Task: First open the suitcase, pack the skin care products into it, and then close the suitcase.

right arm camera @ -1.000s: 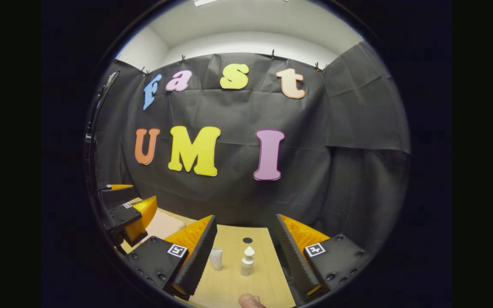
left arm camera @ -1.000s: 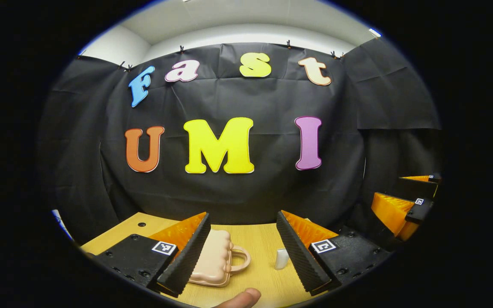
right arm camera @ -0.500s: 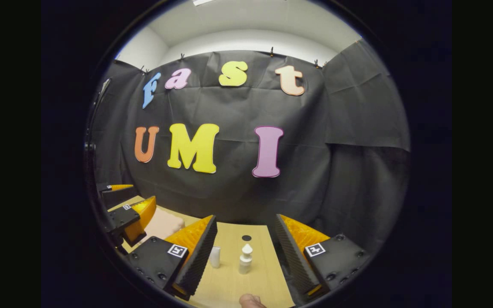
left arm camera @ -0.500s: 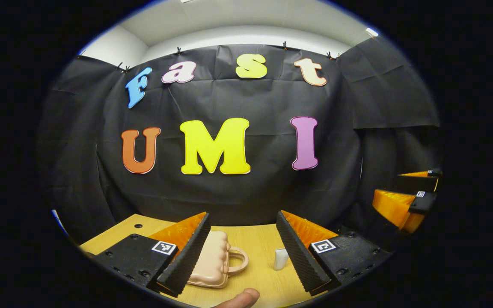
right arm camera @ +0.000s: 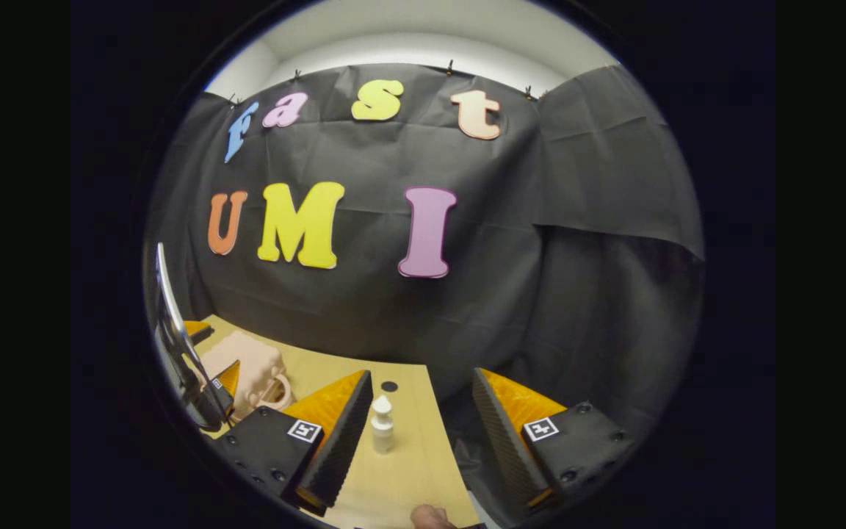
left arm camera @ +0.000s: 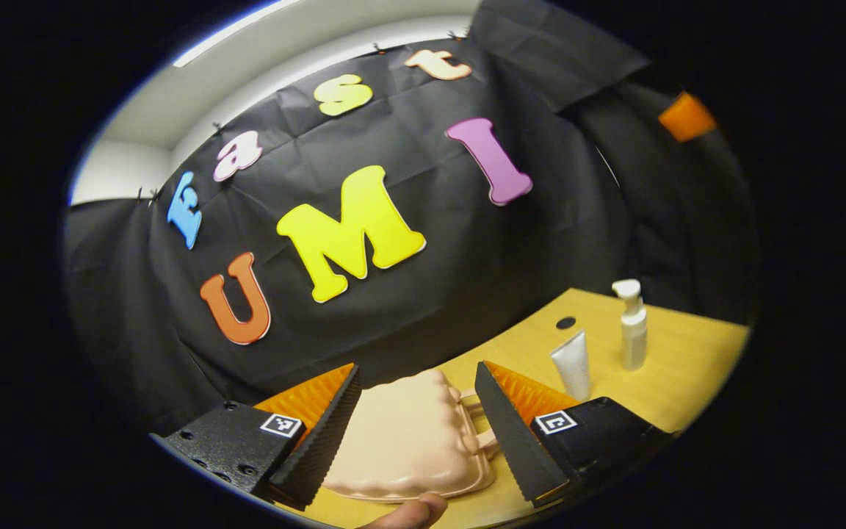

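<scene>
In the last half second I have swung my left tool (left arm camera: 417, 426) down and rolled it, so the booth wall now tilts across the left gripper view and the peach suitcase (left arm camera: 412, 444) sits large between its fingers, where before it lay smaller and farther off. The left tool stands wide, holding nothing, its ridged pads either side of the case without touching it as far as I can tell. The suitcase lies flat and shut on the worktop (left arm camera: 687, 367), handle toward the right. Beyond it stand the skin care products: a white tube (left arm camera: 572, 364) upright on its cap and, just beside it, a white pump bottle (left arm camera: 632, 327). My right tool (right arm camera: 416, 433) is also wide and empty; it has drifted so that the pump bottle (right arm camera: 382, 425) now sits close by its left finger, with the suitcase (right arm camera: 247, 371) well off to the left. I read this as the approach to opening: the lid is not yet lifted, nothing is packed, and the left tool must find an edge or the handle next
</scene>
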### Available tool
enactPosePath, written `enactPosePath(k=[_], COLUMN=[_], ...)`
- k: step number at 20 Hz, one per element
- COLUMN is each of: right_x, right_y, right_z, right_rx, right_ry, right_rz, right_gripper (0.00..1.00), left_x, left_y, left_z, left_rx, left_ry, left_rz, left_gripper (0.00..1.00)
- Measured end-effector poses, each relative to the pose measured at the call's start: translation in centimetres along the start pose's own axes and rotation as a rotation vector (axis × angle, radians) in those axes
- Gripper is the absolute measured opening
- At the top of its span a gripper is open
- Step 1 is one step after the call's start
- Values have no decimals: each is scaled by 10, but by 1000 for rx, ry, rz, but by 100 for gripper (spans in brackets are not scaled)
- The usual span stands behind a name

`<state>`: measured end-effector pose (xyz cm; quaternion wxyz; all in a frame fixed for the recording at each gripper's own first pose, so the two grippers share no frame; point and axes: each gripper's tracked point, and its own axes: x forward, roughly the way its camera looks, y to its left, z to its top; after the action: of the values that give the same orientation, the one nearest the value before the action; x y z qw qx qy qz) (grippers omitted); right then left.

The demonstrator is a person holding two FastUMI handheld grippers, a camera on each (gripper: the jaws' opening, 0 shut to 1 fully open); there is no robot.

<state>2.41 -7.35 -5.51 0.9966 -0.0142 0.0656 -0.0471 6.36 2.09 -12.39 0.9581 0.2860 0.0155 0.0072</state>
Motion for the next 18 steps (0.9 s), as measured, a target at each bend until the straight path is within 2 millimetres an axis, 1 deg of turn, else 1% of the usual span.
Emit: enactPosePath(k=[2, 3, 5, 7, 11, 13, 16, 17, 18], right_x=[2, 1, 4, 6, 16, 22, 31, 32, 34], right_y=[-10, -15, -25, -38, -62, -73, -83, -84, -85], right_z=[-11, -18, -29, -37, -50, -55, -62, -65, -63], right_rx=[3, 12, 22, 27, 46, 55, 70, 71, 72], right_ry=[17, 32, 57, 73, 96, 108, 124, 125, 123], right_rz=[-16, -21, -36, -52, -89, -102, -108, -109, -106], right_gripper=[81, 81, 81, 81, 81, 81, 81, 81, 81], left_x=[14, 20, 27, 32, 40, 47, 64, 68, 69], left_y=[-9, -18, -36, -54, -75, -79, -85, -82, -84], left_z=[-17, -25, -42, -55, -81, -91, -109, -108, -107], left_rx=[130, 179, 260, 359, 571, 651, 740, 779, 806], left_ry=[3, -3, 1, 9, 52, 78, 130, 133, 126], left_rz=[-14, -35, -67, -85, -87, -62, -64, -47, -42], left_gripper=[99, 99, 98, 98, 98, 98, 96, 96, 94])
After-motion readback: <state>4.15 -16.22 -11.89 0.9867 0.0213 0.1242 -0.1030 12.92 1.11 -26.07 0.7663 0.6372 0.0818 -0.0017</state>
